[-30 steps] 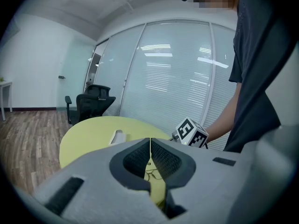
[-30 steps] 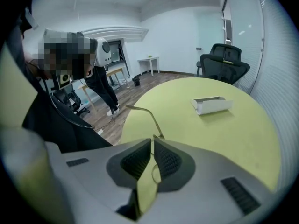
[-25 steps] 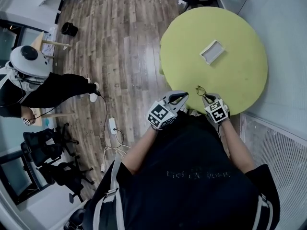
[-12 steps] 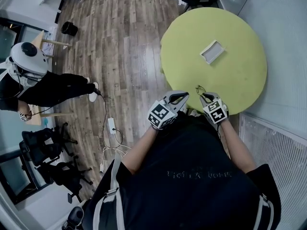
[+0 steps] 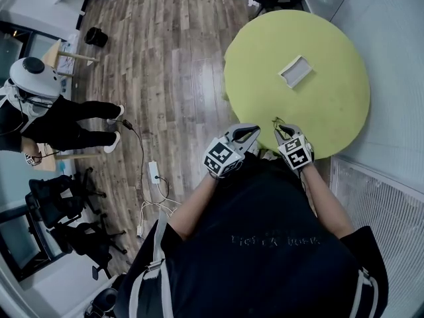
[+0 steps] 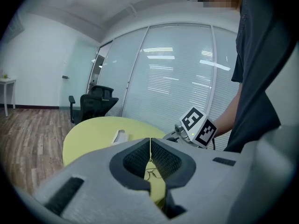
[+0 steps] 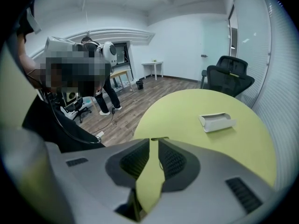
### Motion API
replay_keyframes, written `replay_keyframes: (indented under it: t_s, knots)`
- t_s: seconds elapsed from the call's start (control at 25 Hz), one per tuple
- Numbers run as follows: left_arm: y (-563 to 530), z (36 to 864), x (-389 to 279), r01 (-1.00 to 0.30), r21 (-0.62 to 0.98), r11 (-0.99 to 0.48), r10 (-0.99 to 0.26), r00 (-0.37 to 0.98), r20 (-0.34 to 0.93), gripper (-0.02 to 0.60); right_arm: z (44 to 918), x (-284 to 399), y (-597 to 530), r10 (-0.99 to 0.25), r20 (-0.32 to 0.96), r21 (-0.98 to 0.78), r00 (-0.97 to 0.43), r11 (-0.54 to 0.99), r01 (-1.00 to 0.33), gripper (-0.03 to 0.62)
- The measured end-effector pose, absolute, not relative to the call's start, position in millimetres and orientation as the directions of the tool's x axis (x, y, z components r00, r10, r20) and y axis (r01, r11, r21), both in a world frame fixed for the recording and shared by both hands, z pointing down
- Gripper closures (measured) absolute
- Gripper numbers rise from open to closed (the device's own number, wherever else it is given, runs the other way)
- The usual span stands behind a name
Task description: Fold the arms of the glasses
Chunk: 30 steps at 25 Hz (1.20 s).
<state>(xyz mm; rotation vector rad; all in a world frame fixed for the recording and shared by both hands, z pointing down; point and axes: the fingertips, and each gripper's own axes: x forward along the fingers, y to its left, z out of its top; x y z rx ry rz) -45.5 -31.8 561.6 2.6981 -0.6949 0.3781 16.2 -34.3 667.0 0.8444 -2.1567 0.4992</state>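
Note:
Thin wire-framed glasses (image 5: 277, 122) lie near the front edge of the round green table (image 5: 331, 105). My right gripper (image 5: 285, 130) sits just behind them, its jaws a narrow gap apart. In the right gripper view a thin olive piece of the glasses (image 7: 159, 138) lies across the fingertips; whether it touches them I cannot tell. My left gripper (image 5: 254, 132) hovers at the table's edge, left of the glasses, shut with nothing in it. In the left gripper view the glasses (image 6: 152, 173) show below the closed pads, with the right gripper's marker cube (image 6: 198, 126) beyond.
A white open case (image 5: 295, 71) rests further back on the table and also shows as the case (image 7: 217, 122) in the right gripper view. A black office chair (image 7: 229, 76) stands behind the table. A person (image 5: 46, 111) stands on the wooden floor at the left, near cables (image 5: 154, 177).
My right gripper has crept a little forward, up to the glasses. The left gripper has barely moved. The person at the left has shifted their legs.

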Motion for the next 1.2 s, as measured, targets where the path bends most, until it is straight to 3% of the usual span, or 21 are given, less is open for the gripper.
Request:
replay_keyframes:
  t_s: [0.16, 0.28, 0.52, 0.76, 1.2]
  knots:
    - [-36, 563, -48, -0.518, 0.237, -0.822, -0.43, 0.837, 0.338, 0.561, 666, 16, -40, -0.411, 0.774, -0.06, -0.482, 0.71, -0.701, 0.544]
    - [-35, 563, -55, -0.528, 0.246, -0.813, -0.439, 0.833, 0.336, 0.561, 668, 10, -37, -0.398, 0.782, -0.075, -0.48, 0.705, -0.705, 0.485]
    - [-36, 565, -59, -0.533, 0.253, -0.807, -0.441, 0.83, 0.342, 0.561, 659, 9, -47, -0.442, 0.773, -0.013, -0.455, 0.706, -0.708, 0.487]
    - [-35, 562, -59, -0.532, 0.252, -0.808, -0.442, 0.831, 0.337, 0.561, 659, 13, -46, -0.459, 0.785, 0.051, -0.416, 0.717, -0.696, 0.537]
    - [-38, 565, -43, -0.503, 0.255, -0.826, -0.406, 0.844, 0.349, 0.561, 657, 43, -49, -0.492, 0.782, 0.049, -0.383, 0.661, -0.749, 0.546]
